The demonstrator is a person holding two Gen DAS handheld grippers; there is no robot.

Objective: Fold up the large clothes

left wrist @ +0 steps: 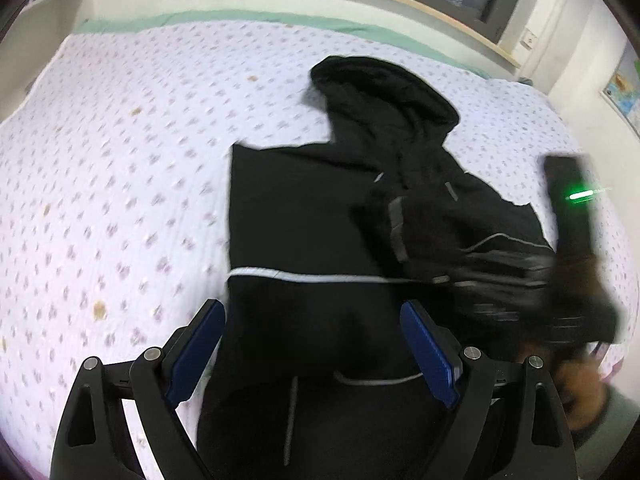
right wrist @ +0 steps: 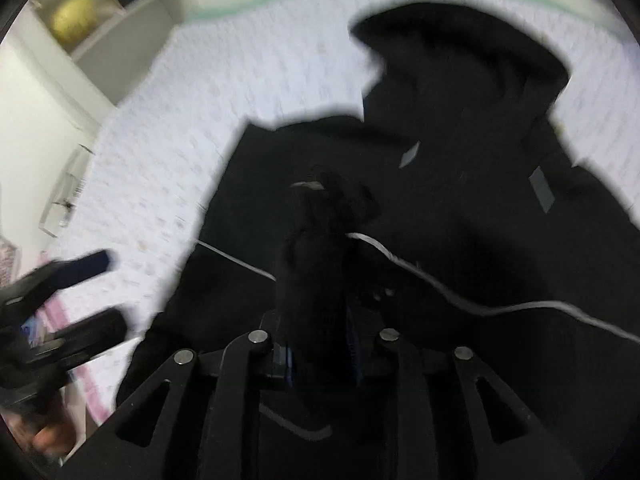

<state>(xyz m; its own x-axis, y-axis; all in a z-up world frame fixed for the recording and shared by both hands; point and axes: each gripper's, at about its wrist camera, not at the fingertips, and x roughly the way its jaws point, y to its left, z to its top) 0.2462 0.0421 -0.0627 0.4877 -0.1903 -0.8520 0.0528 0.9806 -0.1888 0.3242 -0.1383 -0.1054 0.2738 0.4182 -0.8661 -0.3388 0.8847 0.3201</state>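
right wrist: jacket [right wrist: 440,220] in gripper [right wrist: 320,344]

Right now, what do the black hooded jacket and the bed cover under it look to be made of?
Black hooded jacket: looks like a smooth synthetic shell, matte, with pale grey piping and tabs that may be reflective; it drapes in soft broad folds. Blur hides the weave.

Bed cover: seems a light cotton or similar woven sheet, white with small purple print, dull finish, faintly puckered surface.
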